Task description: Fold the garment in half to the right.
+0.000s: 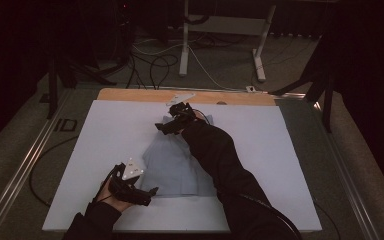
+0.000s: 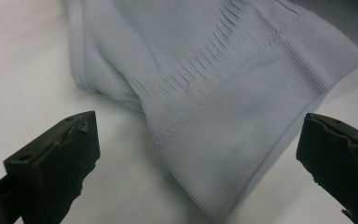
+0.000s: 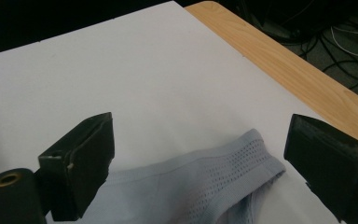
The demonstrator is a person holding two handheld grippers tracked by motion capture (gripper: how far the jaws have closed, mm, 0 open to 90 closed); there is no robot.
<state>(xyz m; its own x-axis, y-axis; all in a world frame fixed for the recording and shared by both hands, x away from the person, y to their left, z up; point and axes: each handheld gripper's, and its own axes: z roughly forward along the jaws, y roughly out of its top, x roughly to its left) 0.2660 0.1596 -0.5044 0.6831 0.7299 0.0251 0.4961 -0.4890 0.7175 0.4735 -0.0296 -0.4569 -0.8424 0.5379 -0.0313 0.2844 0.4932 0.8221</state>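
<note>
A pale blue garment (image 1: pixel 177 162) lies flat in the middle of the white board (image 1: pixel 105 135). My left gripper (image 1: pixel 150 192) is open at its near left corner; in the left gripper view the ribbed hem (image 2: pixel 242 135) lies between the spread jaws, which hold nothing. My right gripper (image 1: pixel 162 126) is open at the garment's far end, reached across by a dark-sleeved arm (image 1: pixel 220 160). In the right gripper view the perforated band (image 3: pixel 228 170) sits on the board between the two black jaws, untouched.
A strip of bare wooden tabletop (image 1: pixel 145 95) runs along the board's far edge. Beyond it are white table legs (image 1: pixel 184 40) and cables (image 1: pixel 155 62) on the carpet. Metal rails (image 1: pixel 20 170) flank the table.
</note>
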